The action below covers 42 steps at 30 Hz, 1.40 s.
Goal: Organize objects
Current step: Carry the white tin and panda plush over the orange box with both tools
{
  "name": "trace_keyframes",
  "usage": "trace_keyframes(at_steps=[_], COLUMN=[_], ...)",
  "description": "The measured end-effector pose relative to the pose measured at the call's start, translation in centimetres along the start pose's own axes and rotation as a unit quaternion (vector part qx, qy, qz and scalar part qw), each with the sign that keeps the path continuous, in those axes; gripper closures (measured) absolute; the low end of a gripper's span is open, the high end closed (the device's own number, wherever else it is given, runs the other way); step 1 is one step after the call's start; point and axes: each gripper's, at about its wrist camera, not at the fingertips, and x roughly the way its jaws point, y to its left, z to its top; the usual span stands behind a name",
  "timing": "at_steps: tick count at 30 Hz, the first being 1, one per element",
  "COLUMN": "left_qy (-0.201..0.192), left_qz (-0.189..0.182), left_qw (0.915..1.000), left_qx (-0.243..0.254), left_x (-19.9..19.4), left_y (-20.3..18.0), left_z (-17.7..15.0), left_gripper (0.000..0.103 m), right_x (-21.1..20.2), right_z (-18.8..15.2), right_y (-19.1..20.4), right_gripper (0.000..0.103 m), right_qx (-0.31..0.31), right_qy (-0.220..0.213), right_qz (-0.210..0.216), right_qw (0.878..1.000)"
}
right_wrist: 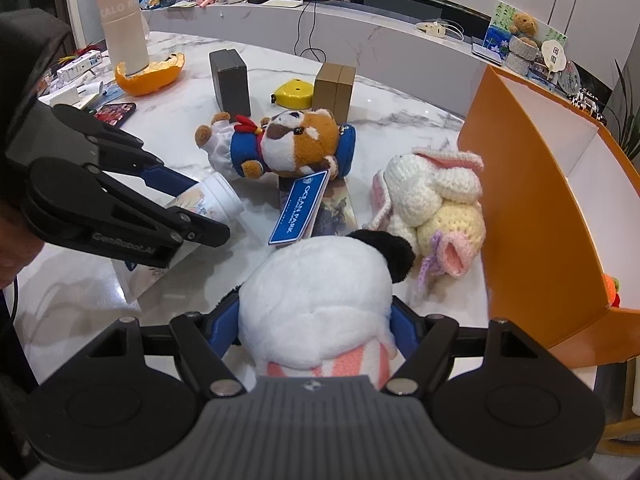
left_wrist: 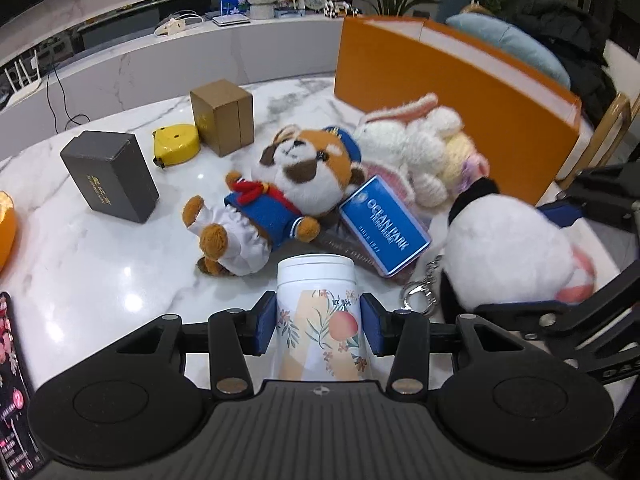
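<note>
My left gripper [left_wrist: 319, 320] is shut on a white bottle [left_wrist: 316, 280] with a peach and flower print, its blue pads pressing both sides. In the right wrist view the bottle [right_wrist: 218, 196] hangs tilted over the table in the left gripper [right_wrist: 200, 208]. My right gripper [right_wrist: 316, 320] is shut on a white plush with a black ear [right_wrist: 320, 272], which hides most of its fingers. That plush [left_wrist: 504, 240] also shows at the right of the left wrist view. An orange box [right_wrist: 540, 200] stands open to the right.
On the marble table [left_wrist: 100, 272] lie a red panda plush in a sailor suit [left_wrist: 296, 172] with a blue tag [left_wrist: 384, 224], a crochet bunny [left_wrist: 424, 148], a black box [left_wrist: 108, 176], a brown box [left_wrist: 224, 120], a yellow tape measure [left_wrist: 176, 144] and a phone [left_wrist: 16, 380].
</note>
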Motion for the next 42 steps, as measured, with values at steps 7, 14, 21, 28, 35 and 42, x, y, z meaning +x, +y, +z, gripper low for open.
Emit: trace_keyframes(at_steps=[7,14,21,28,35,42], left_qy=[-0.013,-0.016,-0.026,-0.050,-0.065,-0.075], left_qz=[0.008,0.014,0.022,0.032,0.037,0.024], left_qw=[0.9999,0.9997,0.9994,0.9978,0.9954,0.9940], left_qx=[-0.003,0.011,0.011,0.030,0.060,0.076], left_x=[-1.5,-2.3,-3.1,-4.4,-4.4,-3.1], left_y=[-1.2,-2.2,-2.2,-2.8,-4.4,-6.6], left_z=[-0.3,0.6,2.2,5.9,10.1,14.0], left_gripper=[0.051,0.051,0.051,0.051,0.051,0.051], right_x=[-1.3,-3.3,-5.5,-6.8,-7.1,-7.1], right_z=[0.8,2.6,4.5,7.4,10.2,9.9], right_y=[-0.7,-2.2,-4.1,-6.3,-10.7,-16.5], right_gripper=[0.027,0.027,0.027,0.027,0.027,0.027], right_qx=[0.001,0.006,0.019,0.029,0.063,0.127], right_qy=[-0.018,-0.050,-0.086,-0.117,-0.140,-0.143], right_qz=[-0.006,-0.018,-0.029,-0.047,-0.072,-0.093], right_qw=[1.000,0.999,0.996,0.992,0.985,0.977])
